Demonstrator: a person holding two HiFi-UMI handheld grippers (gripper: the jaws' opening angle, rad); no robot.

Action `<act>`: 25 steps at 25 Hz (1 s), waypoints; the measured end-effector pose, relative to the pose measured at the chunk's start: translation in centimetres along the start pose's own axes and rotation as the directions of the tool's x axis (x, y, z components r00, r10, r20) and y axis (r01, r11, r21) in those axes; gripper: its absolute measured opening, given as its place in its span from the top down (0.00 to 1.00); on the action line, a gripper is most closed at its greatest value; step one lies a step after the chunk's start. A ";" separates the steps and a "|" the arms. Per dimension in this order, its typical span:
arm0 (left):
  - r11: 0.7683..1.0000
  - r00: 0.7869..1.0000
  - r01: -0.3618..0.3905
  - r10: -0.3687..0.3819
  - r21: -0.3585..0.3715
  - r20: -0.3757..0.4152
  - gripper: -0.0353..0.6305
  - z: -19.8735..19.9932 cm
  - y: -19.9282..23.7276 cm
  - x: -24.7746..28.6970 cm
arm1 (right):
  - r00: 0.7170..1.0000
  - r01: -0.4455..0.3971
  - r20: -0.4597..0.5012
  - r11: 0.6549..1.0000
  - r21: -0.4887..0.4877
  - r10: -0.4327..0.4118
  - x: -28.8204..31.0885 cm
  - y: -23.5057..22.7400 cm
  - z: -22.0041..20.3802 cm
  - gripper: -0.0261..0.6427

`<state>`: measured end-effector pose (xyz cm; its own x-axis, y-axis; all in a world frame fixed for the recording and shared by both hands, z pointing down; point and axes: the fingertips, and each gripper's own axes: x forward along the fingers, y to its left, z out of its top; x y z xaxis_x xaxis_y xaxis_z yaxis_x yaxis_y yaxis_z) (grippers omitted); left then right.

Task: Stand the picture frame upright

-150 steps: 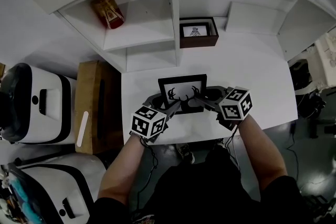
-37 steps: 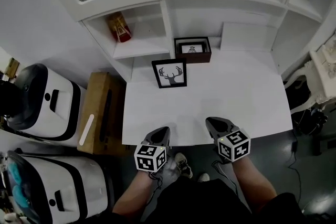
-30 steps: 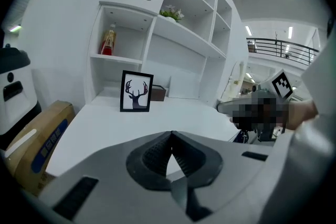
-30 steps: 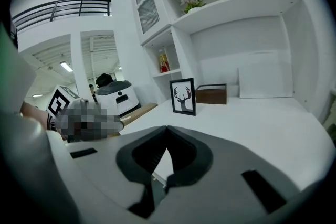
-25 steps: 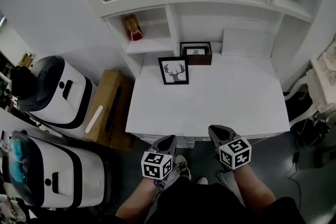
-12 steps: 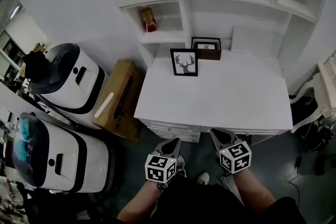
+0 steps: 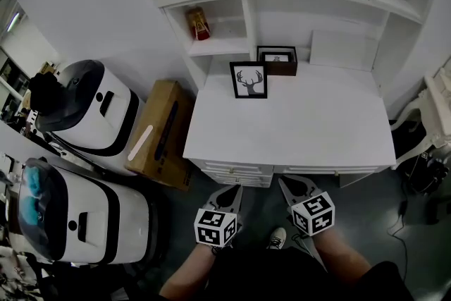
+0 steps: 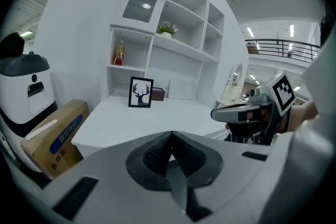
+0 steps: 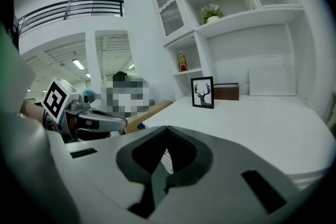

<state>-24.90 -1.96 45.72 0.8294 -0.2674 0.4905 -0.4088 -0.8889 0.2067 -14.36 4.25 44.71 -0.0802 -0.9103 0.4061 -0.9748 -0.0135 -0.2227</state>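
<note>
Left gripper [image 7: 235,191] hangs off the worktop's [image 7: 317,123] front edge, fingers pressed tight together on nothing. Up by the back left corner the picture frame [image 7: 249,80] is standing upright, deer print facing the room, just beside a brown box [image 7: 290,69], so I'd call the job done with nothing left to set right. Right gripper [image 7: 287,184], same story: fingers closed flat, empty, well apart from the frame. What props the frame from behind I can't see, and the little picture in the brown box is too small to make out.
</note>
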 end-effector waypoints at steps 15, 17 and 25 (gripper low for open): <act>0.978 0.983 0.180 -0.175 0.106 -0.049 0.94 0.3 5.9 -2.4 | 0.981 0.191 0.023 0.977 0.093 -0.194 3.1 5.5 0.3 0.96; 0.974 0.980 0.196 -0.191 0.113 -0.048 0.94 0.2 6.6 -2.8 | 0.977 0.209 0.024 0.973 0.098 -0.212 3.3 6.4 0.2 0.96; 0.961 0.967 0.251 -0.245 0.116 -0.063 0.94 -0.6 8.7 -3.9 | 0.963 0.263 0.018 0.955 0.134 -0.268 4.3 9.1 -0.9 0.96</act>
<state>-31.92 -8.38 46.09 0.8788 -0.0172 0.4769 -0.1404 -0.9645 0.2237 -23.80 0.55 45.19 0.1875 -0.8806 0.4351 -0.9244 -0.3080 -0.2250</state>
